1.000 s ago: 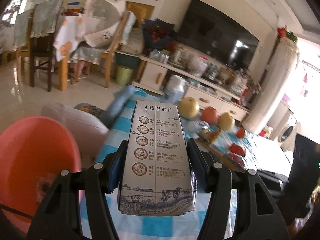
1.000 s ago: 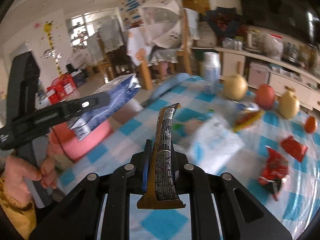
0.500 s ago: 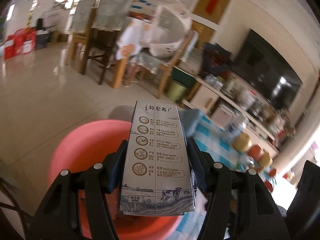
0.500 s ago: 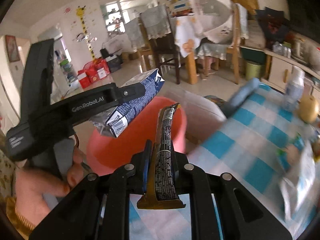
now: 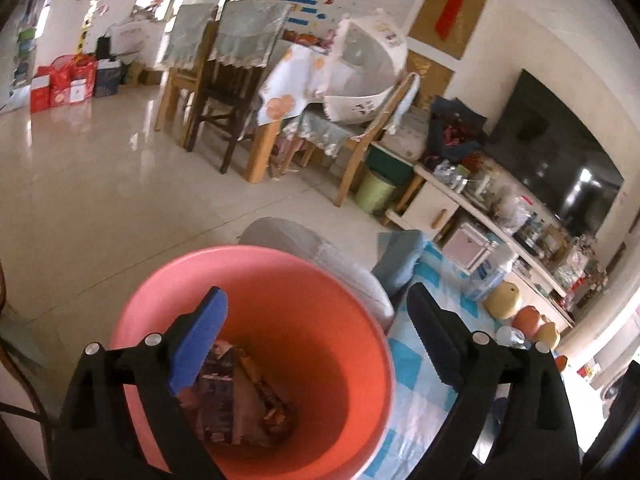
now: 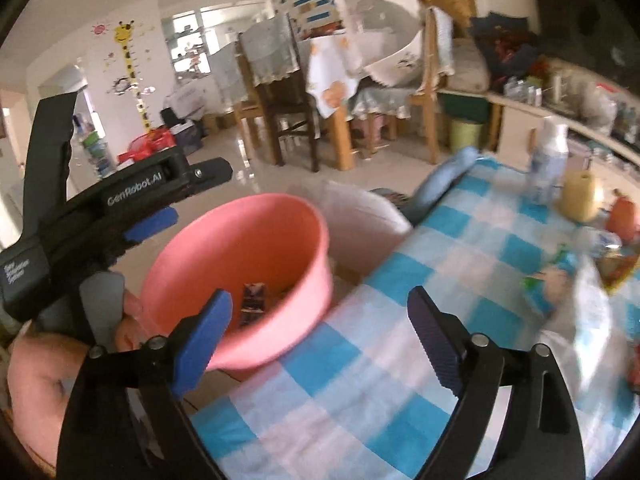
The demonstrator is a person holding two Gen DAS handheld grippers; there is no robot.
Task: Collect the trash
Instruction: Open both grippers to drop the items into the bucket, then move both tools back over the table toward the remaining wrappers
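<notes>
- We see remaining trash (image 6: 568, 276) on the checked desk (image 6: 400, 320), ahead-right of our right hand-held gripper (image 6: 320, 322), the nearer one.
- Both sets of fingers stand apart, empty; our left hand-held gripper (image 5: 316, 320) hangs over the pink bucket (image 5: 352, 304).

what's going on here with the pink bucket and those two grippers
A person holding a gripper in each hand is clearing trash off a blue-checked table into a pink bucket beside it. Right now both the left gripper and the right gripper are open and hold nothing. The left one hangs over the bucket, where wrappers and a crumpled carton lie at the bottom. More litter and some fruit remain on the table.
</notes>
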